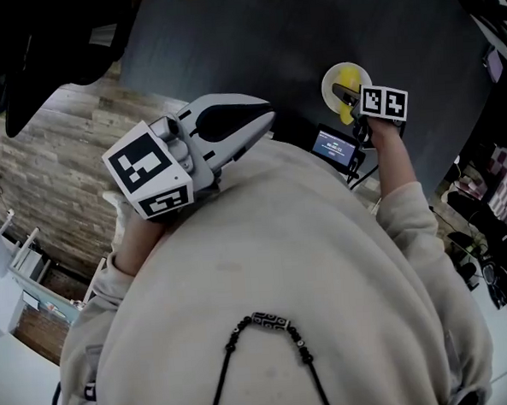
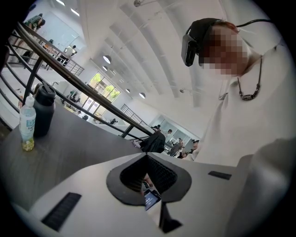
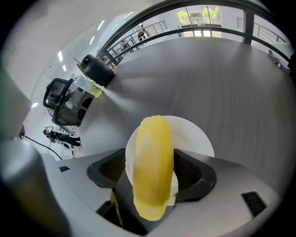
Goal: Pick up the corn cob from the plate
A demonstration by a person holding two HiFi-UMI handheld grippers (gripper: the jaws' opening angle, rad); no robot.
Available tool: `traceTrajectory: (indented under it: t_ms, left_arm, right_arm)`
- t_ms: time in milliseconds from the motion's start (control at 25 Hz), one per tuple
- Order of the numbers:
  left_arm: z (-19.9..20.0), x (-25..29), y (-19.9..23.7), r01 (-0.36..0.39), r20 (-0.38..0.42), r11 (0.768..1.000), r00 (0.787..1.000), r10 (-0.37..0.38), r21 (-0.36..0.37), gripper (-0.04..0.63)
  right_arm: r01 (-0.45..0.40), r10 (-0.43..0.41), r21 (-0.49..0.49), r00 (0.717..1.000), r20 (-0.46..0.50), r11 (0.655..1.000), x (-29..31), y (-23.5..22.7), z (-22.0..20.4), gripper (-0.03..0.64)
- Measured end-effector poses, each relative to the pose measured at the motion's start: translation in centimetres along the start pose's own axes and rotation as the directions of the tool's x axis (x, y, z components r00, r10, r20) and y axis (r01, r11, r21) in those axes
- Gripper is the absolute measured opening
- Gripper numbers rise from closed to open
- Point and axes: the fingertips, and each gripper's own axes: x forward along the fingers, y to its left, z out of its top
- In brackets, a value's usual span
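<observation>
Head view, nearest item: left gripper (image 1: 265, 118), jaws together on nothing, raised at the person's chest and well back from the plate (image 3: 196, 139). Next out: right gripper (image 3: 150, 156), reaching over the plate's near rim, its two dark ribbed pads pressed to opposite flanks of the corn cob (image 3: 152, 176), roughly midway along it. The cob sits over the middle of the white plate, with its near end overhanging the near rim toward the gripper body. Whether it rests on the plate or is just clear of it cannot be told. Hazards, as judged: the cob is rounded and gripped on two narrow lines, so a light squeeze or an abrupt lift could let it roll or slip out from between the pads. A drop would likely strike the plate and shove it across the dark table (image 3: 222, 78), and a tilted lift could drag the far end along the plate. Orientation: the long axis runs straight away from the gripper, in line with the jaws, with the rounded far end pointing to the plate's far rim. Beyond the plate and well apart from it: a dark flask (image 3: 97, 71) and a clear bottle (image 3: 85, 87).
</observation>
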Motion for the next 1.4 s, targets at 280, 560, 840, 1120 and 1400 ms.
traceTrajectory:
  t_ms: [280,560,840,1120,1400]
  left_arm:
    - [-0.3,-0.6,0.5,-0.011,0.013,1.000,1.000,0.012,-0.024,0.006]
    - [0.2,-0.6,0.9,-0.025,0.022,1.000,0.999,0.025,-0.010,0.006]
    - [1.3,-0.4,2.1,-0.098,0.045,0.995,0.994,0.098,-0.010,0.006]
    - [1.1,-0.2,2.6,-0.101,0.009,0.995,0.995,0.101,0.009,0.006]
    - [1.9,2.1,1.8,-0.012,-0.020,0.998,1.000,0.013,0.060,0.006]
  right_arm:
    - [0.090,-0.091,-0.028,0.995,-0.045,0.996,0.4,-0.7,0.0,0.300]
    - [0.058,-0.059,0.049,0.998,0.011,0.997,0.3,-1.1,0.4,0.262]
    - [-0.019,0.012,0.118,0.998,0.062,0.993,-0.1,-1.0,0.6,0.262]
    - [-0.054,0.032,0.160,0.990,0.135,0.986,-1.1,-1.1,0.8,0.262]
    - [-0.098,0.057,0.132,0.957,0.284,0.986,-6.6,-0.1,3.2,0.262]
